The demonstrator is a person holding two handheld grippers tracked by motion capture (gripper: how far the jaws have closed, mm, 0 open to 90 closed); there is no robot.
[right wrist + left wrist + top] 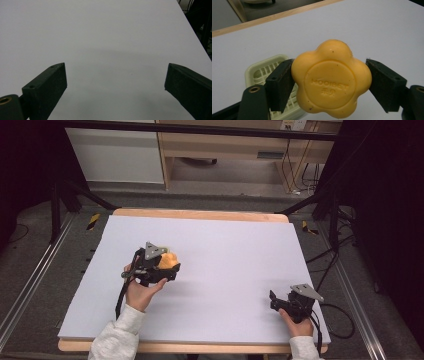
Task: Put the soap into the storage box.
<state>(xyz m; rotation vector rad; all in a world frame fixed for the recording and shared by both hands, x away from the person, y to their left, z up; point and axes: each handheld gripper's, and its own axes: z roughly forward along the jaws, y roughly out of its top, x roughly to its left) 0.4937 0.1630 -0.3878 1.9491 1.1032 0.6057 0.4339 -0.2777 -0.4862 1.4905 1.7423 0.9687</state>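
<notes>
A yellow flower-shaped soap (331, 80) with embossed lettering sits between the jaws of my left gripper (329, 83), which is shut on it and holds it above the table. Just behind and below the soap lies a pale green slatted soap dish (265, 71). In the high view the left gripper (167, 266) is at the table's left middle, with the soap (169, 259) showing orange at its tip. My right gripper (273, 299) rests near the front right of the table, and in its own view the right gripper (116, 80) stands open over bare white surface.
A white sheet (225, 255) covers the wooden table (200, 213). Cables (330, 312) trail off the right edge. Metal frame legs (55, 205) and wooden furniture (225, 150) stand beyond the far edge.
</notes>
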